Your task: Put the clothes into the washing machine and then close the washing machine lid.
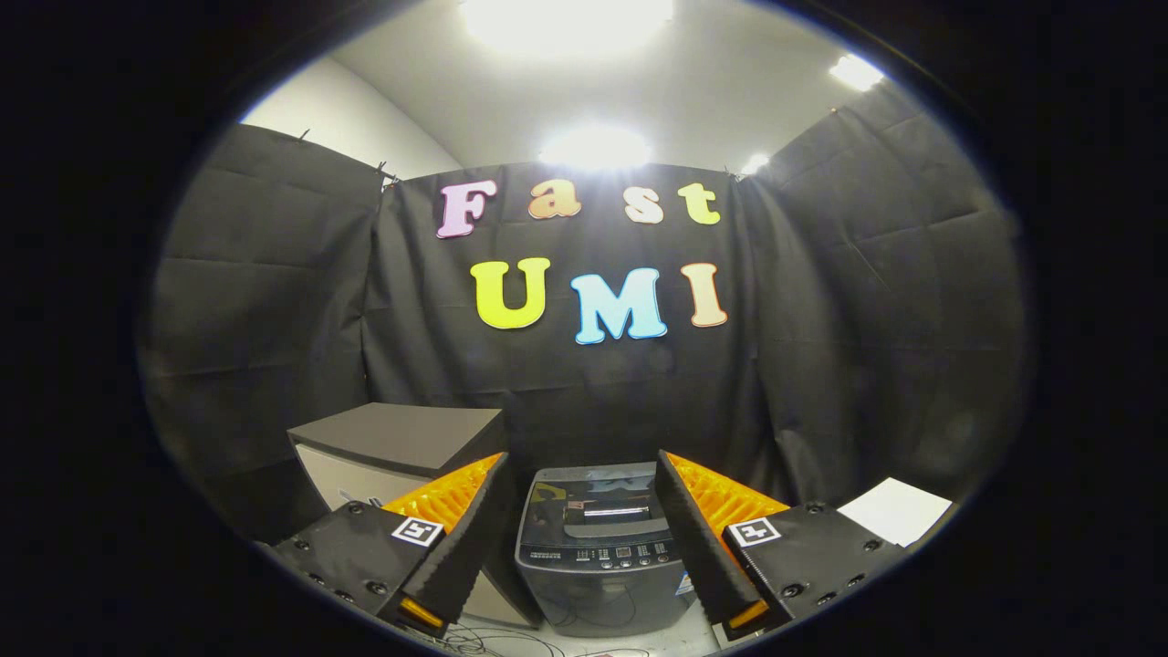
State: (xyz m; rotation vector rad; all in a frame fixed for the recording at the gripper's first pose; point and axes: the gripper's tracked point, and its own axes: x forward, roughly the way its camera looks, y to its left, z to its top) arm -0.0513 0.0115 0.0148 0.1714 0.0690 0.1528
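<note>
the gripper (584,538) has its two fingers spread wide with nothing held between them. beyond them, framed in the gap, stands the small grey top-loading washing machine (598,547); its dark glossy lid (593,506) seems to lie flat and shut, though glare makes that hard to be sure of. no clothes are visible. this fits either a load still to fetch or one already shut inside. any approach should come straight down the middle, since a grey-topped pale cabinet (392,452) crowds the machine's left edge. there is freer floor to the right, where a white sheet (894,509) lies, and loose black cables (493,639) trail near the machine's base.
</note>
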